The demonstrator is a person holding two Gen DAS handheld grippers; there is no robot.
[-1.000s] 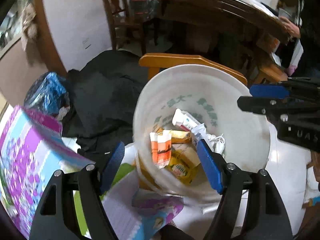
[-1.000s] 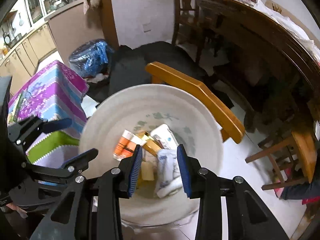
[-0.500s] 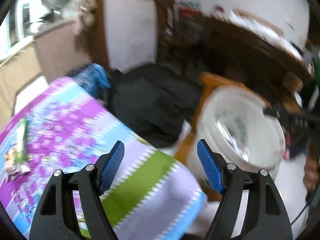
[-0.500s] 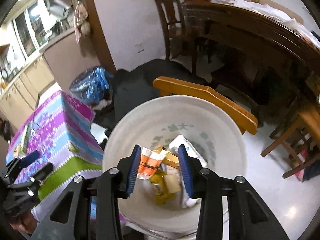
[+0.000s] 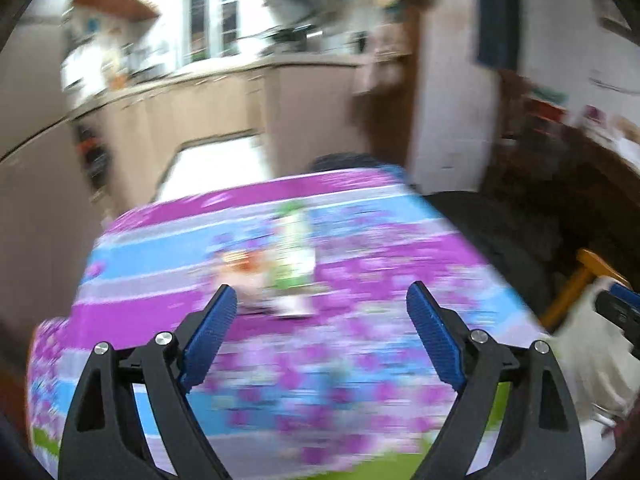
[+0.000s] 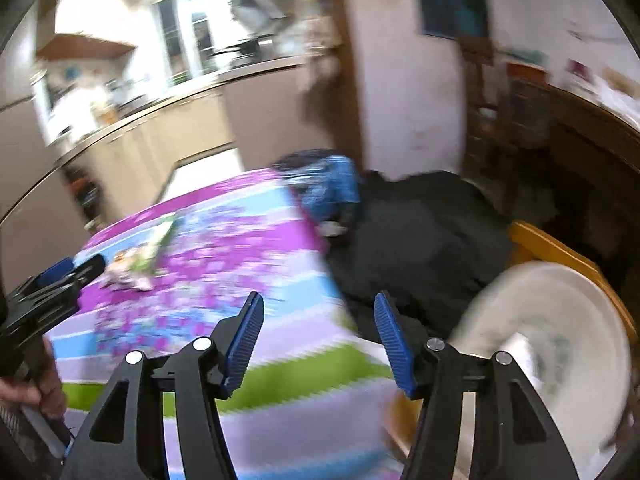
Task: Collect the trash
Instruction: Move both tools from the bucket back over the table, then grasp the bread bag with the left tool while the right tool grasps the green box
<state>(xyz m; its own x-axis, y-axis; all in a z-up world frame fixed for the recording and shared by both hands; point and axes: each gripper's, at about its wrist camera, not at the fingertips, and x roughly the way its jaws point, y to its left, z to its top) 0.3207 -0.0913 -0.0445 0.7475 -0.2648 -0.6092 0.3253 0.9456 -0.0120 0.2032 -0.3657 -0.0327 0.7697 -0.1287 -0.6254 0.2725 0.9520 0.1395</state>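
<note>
Both tools, my left tool (image 5: pixel 320 308) and right tool (image 6: pixel 318 320), are spreading, empty, over the flowered surface (image 5: pixel 360 264) bearing blurred wrappers (image 5: pixel 292 256).

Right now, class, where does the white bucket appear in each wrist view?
Left wrist view: only a blurred sliver of the white bucket shows at the right edge, beside the yellow chair back.
Right wrist view: the bucket fills the lower right.
Shared landmark: the purple flowered tablecloth.

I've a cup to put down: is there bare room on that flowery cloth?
Yes. The tablecloth looks bare from the wrappers near its far left across to its right edge beside the bucket. Only the wrapper patch is crowded.
</note>
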